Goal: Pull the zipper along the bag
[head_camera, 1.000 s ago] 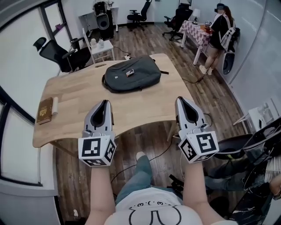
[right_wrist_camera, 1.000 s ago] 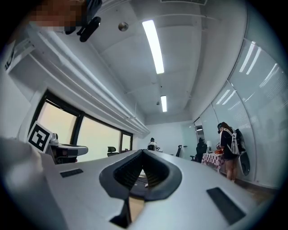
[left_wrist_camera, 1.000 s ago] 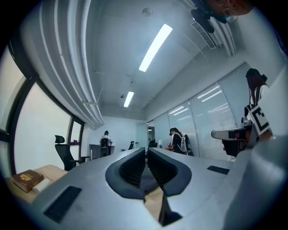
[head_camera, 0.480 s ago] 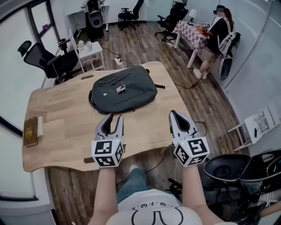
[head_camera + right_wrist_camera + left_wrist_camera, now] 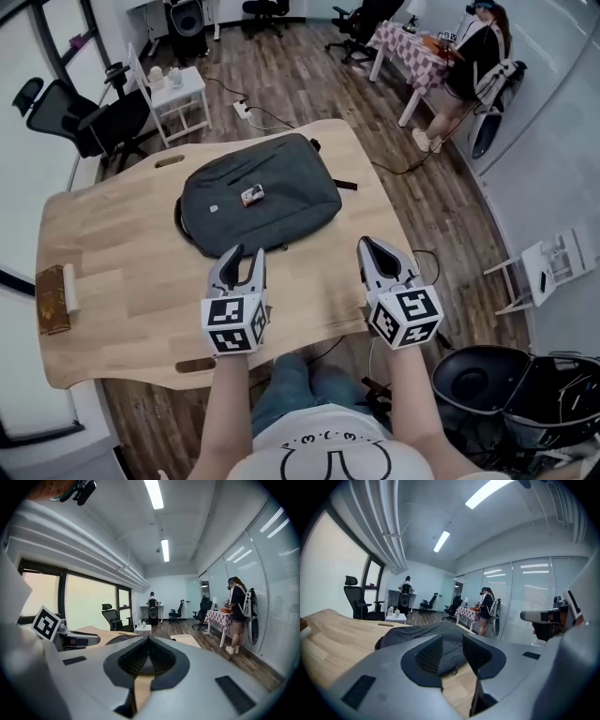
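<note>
A dark grey backpack [image 5: 258,199] lies flat on the wooden table [image 5: 122,272], with a small tag on its top. My left gripper [image 5: 246,255] hovers just before the bag's near edge, jaws open with nothing between them. In the left gripper view the backpack [image 5: 417,632] fills the gap ahead, and a small zipper pull [image 5: 456,670] hangs at its near edge. My right gripper [image 5: 365,246] is shut and empty over the table's right front corner, to the right of the bag. In the right gripper view the backpack [image 5: 123,638] shows low at the left.
A brown book [image 5: 52,300] lies at the table's left edge. Office chairs [image 5: 56,112] and a small white table [image 5: 178,94] stand behind. A person [image 5: 473,56] stands by a far table at the upper right. A black bin [image 5: 483,380] sits on the floor at the right.
The left gripper's jaws went from shut to open. Both grippers came forward toward the backpack, and the head view shifted so the bag sits closer.
</note>
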Motion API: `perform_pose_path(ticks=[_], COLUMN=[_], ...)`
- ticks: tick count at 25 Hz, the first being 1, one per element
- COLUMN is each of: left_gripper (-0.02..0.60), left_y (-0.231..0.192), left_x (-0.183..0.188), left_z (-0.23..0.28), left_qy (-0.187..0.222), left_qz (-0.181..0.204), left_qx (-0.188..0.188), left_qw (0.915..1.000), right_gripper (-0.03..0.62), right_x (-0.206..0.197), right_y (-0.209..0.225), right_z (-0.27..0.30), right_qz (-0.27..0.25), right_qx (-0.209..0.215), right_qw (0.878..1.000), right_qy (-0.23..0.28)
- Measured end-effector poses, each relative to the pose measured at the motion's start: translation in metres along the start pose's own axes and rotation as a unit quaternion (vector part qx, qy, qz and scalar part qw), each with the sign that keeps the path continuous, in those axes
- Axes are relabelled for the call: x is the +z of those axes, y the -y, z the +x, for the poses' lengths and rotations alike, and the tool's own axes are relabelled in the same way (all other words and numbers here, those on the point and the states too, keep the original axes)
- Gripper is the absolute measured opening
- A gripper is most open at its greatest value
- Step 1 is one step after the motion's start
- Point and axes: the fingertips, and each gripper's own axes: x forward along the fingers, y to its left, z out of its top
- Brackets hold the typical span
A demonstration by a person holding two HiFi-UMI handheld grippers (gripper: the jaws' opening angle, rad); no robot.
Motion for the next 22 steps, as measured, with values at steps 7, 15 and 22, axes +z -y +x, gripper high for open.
perform_pose_path(ticks=[7, 15, 22], left_gripper=[0.132, 0.129, 0.129], left_y=[0.015, 0.038, 0.026], left_x=[-0.055, -0.12, -0.16], left_z=[0.031, 0.078, 0.116], left_qy=[-0.066, -0.14, -0.19], left_qz=[-0.02, -0.055, -0.075], left_qx=[0.006, 0.05, 0.148], left_qw=[0.9976, 0.9874, 0.9676], right_gripper=[0.052, 0.052, 0.052], right_x=[-0.039, -0.066, -0.086], right_y=[0.007, 0.034, 0.067], right_z=[0.021, 0.046, 0.073], right_qz=[-0.006, 0.004, 0.041], right_qx=[0.015, 0.04, 0.053], right_qw=[0.998, 0.995, 0.992], right_qy=[-0.056, -0.093, -0.109])
